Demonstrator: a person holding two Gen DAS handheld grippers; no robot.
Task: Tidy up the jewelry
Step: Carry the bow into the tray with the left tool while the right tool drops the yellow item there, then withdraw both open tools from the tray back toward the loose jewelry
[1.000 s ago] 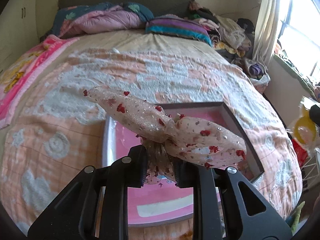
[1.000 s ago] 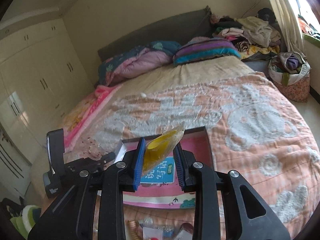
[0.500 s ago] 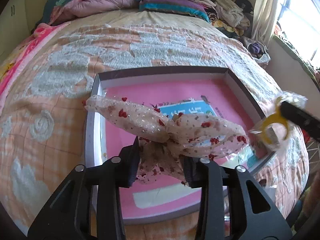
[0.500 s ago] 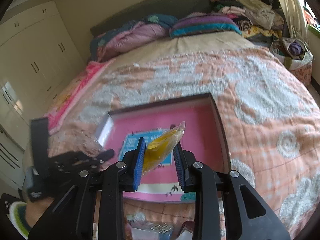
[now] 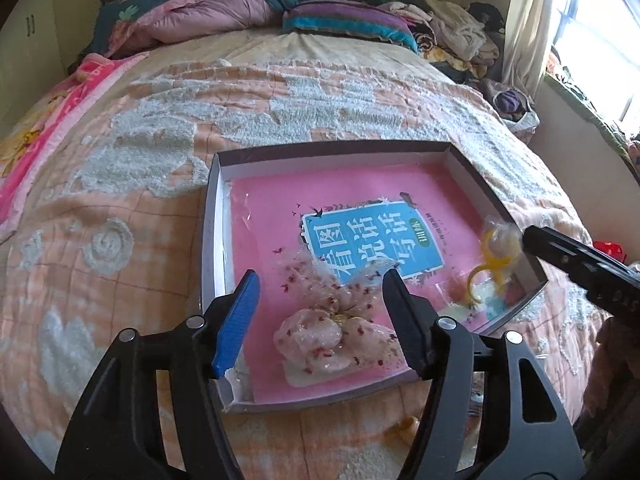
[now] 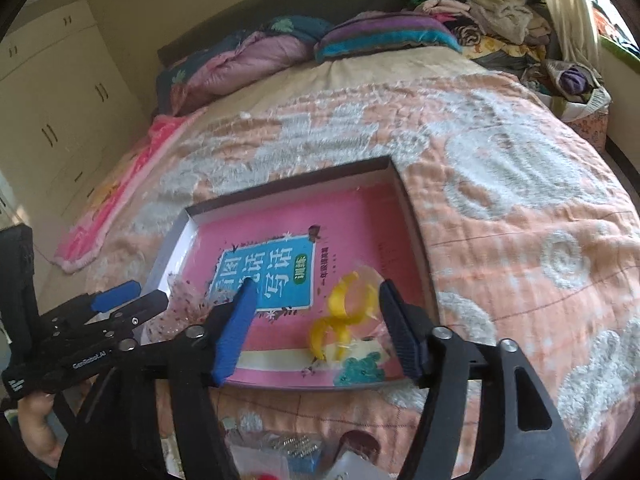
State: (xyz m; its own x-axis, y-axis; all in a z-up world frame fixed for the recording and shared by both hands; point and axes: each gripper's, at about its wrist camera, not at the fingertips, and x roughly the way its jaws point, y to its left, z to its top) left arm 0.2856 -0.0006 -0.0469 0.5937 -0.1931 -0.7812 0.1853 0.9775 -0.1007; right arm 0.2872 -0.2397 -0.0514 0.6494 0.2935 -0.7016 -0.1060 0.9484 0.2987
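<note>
A shallow box (image 5: 216, 200) with a pink book inside lies on the bed; it also shows in the right wrist view (image 6: 416, 224). My left gripper (image 5: 320, 276) is open above the box's near left part. A sheer pink bow with red spots (image 5: 332, 336) lies loose in the box just below it. My right gripper (image 6: 314, 284) is open over the box's near right corner. A yellow ring in a clear bag (image 6: 340, 320) lies loose in the box between its jaws, also seen in the left wrist view (image 5: 490, 256).
The box sits on a peach and white quilt (image 5: 120, 208). Pillows and folded bedding (image 5: 224, 12) lie at the headboard. Small packets of jewelry (image 6: 296, 448) lie on the quilt in front of the box. Wardrobes (image 6: 52, 92) stand at the left.
Both grippers have opened over the box. The bow has dropped from my left gripper into the box, and the bagged yellow ring has dropped from my right gripper into it.
</note>
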